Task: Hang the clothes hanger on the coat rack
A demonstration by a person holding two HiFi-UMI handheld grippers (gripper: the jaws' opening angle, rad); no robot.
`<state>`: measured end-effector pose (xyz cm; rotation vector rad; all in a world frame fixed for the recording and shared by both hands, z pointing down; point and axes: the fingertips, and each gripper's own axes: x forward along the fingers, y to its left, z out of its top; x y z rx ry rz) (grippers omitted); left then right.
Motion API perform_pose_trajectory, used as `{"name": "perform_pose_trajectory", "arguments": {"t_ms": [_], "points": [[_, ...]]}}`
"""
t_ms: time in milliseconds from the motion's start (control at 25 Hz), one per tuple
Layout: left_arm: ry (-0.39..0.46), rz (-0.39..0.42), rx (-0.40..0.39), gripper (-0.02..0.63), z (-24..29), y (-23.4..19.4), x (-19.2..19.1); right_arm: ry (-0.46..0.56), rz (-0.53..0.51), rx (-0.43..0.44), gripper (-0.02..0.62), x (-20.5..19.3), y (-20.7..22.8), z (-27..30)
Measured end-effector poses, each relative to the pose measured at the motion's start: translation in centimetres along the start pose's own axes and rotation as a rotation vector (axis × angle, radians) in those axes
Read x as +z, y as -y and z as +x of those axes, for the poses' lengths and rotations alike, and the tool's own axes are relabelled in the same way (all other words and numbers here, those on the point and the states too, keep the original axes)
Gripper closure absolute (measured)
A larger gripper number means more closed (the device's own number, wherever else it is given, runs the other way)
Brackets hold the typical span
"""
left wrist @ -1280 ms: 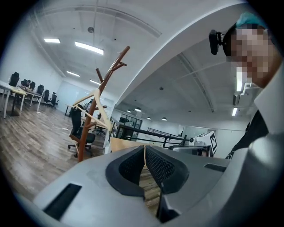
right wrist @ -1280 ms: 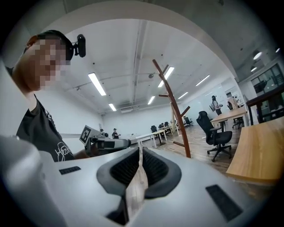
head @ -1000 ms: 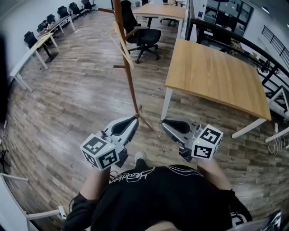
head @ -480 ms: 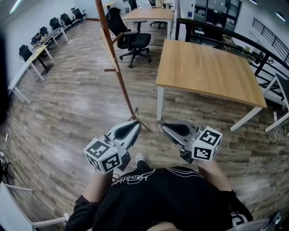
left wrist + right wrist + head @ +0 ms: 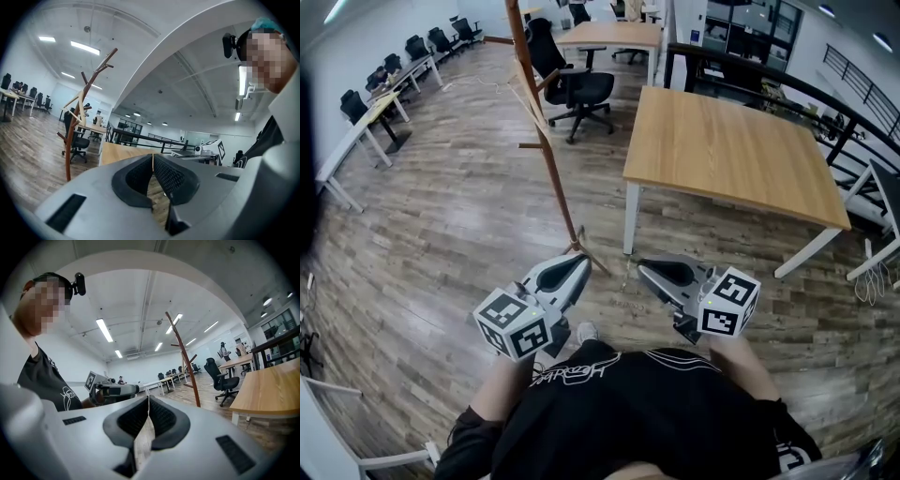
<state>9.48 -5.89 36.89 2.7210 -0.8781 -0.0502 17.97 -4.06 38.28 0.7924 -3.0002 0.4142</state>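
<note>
The brown wooden coat rack (image 5: 546, 150) stands on the floor ahead of me, its foot just beyond my left gripper (image 5: 583, 262). A pale wooden clothes hanger (image 5: 528, 91) hangs on one of its upper branches; it also shows in the left gripper view, where the hanger (image 5: 80, 104) rests against the rack (image 5: 71, 140). My left gripper (image 5: 153, 156) is shut with nothing between its pads. My right gripper (image 5: 643, 269) is level beside it, a short gap apart, also shut and empty (image 5: 148, 398). The rack (image 5: 185, 363) rises to the right in the right gripper view.
A large wooden table on white legs (image 5: 731, 150) stands to the right of the rack. A black office chair (image 5: 574, 86) sits behind the rack. Desks and chairs (image 5: 370, 98) line the left wall. Plank floor lies between me and the rack.
The head view has shifted, so the rack and table now sit a little further left. Both grippers keep their places in front of the person, shut throughout.
</note>
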Motion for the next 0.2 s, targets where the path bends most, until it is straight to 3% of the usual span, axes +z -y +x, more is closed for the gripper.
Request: {"name": "perform_pose_trajectory", "arguments": {"t_ms": [200], "points": [[-0.003, -0.002, 0.001, 0.592, 0.0, 0.07, -0.04, -0.002, 0.001, 0.003, 0.552, 0.01, -0.09, -0.01]]}}
